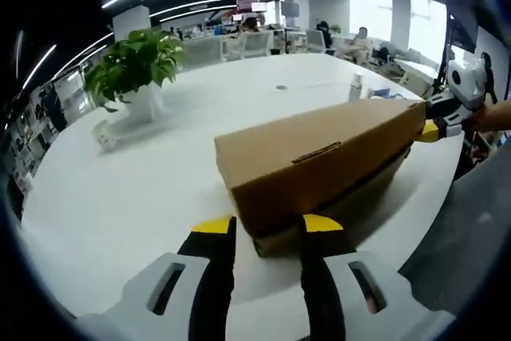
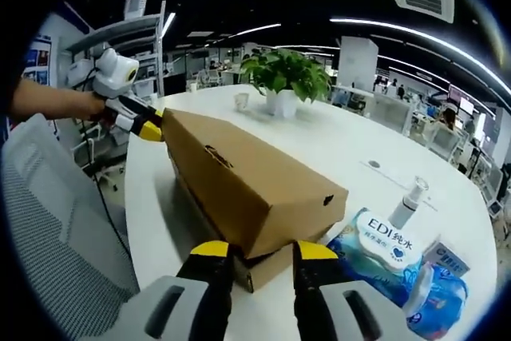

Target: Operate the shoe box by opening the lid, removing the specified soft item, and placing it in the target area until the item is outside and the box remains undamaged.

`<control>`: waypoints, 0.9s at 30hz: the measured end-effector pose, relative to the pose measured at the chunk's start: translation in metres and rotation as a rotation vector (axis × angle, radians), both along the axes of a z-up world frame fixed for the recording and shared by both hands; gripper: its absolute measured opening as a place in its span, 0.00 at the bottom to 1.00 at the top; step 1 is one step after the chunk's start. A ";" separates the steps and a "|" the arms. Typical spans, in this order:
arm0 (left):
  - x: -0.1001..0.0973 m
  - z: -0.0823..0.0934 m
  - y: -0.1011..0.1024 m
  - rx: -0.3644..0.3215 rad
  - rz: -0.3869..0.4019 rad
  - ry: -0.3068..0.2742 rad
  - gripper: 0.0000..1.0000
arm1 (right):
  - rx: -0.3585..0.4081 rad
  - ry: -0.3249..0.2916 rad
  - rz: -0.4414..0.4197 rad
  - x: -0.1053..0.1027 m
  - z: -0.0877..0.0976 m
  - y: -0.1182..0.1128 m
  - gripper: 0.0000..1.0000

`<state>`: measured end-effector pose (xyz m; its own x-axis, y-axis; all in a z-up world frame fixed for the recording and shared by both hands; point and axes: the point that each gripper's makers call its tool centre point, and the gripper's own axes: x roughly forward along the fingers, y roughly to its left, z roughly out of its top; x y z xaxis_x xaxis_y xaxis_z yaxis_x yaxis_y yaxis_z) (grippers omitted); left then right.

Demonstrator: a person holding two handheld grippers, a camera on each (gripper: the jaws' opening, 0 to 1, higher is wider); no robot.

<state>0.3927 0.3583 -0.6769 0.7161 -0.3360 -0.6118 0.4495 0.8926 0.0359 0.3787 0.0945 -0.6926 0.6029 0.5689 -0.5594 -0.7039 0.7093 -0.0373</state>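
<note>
Closed cardboard shoe box [image 1: 319, 157], contents hidden, left gripper [image 1: 267, 225] and right gripper [image 2: 263, 251] at opposite ends

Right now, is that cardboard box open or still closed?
Starting to open: the box lid sits raised above the base, a gap showing beneath it. Contents hidden.

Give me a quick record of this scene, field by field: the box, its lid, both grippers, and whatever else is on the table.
box: brown cardboard shoe box on white table
lid: on, slightly raised off base
left gripper: at one end of box, jaws apart either side of corner
right gripper: at opposite end, jaws apart
plant: potted plant beyond box
other items: wipes pack, spray bottle
item removed: not yet
</note>
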 end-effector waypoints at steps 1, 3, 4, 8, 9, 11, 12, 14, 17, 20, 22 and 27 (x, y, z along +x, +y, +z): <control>-0.001 -0.002 0.000 0.002 0.000 0.005 0.30 | -0.004 -0.001 0.001 0.000 0.000 0.000 0.26; -0.001 -0.006 0.000 0.011 -0.002 0.009 0.31 | -0.012 0.003 0.006 -0.001 -0.002 0.000 0.27; -0.001 -0.007 0.000 0.012 -0.003 0.012 0.31 | -0.016 0.003 0.009 -0.001 -0.003 0.000 0.27; -0.002 -0.016 -0.001 0.029 -0.006 0.024 0.31 | -0.082 -0.019 0.030 -0.003 -0.008 0.001 0.28; -0.003 -0.018 -0.001 0.038 -0.009 0.027 0.31 | -0.096 -0.023 0.034 -0.003 -0.009 0.002 0.29; -0.004 -0.021 -0.002 0.052 -0.015 0.034 0.31 | -0.122 -0.031 0.045 -0.004 -0.013 0.004 0.30; -0.005 -0.023 -0.002 0.060 -0.019 0.038 0.31 | -0.133 -0.033 0.048 -0.005 -0.014 0.004 0.30; -0.005 -0.028 -0.002 0.071 -0.020 0.041 0.31 | -0.144 -0.036 0.053 -0.005 -0.016 0.004 0.31; -0.005 -0.033 0.000 0.068 -0.010 0.054 0.31 | -0.154 -0.029 0.060 -0.006 -0.020 0.004 0.32; -0.006 -0.039 0.000 0.063 -0.008 0.072 0.31 | -0.164 -0.023 0.063 -0.006 -0.026 0.004 0.32; -0.006 -0.042 -0.001 0.066 -0.009 0.077 0.31 | -0.180 -0.022 0.067 -0.006 -0.030 0.006 0.32; -0.004 -0.045 -0.002 0.066 0.000 0.088 0.32 | -0.187 -0.013 0.068 -0.004 -0.036 0.005 0.34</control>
<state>0.3883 0.3564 -0.7221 0.6587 -0.2932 -0.6929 0.4537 0.8895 0.0549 0.3750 0.1000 -0.7286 0.5749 0.4954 -0.6513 -0.7483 0.6402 -0.1736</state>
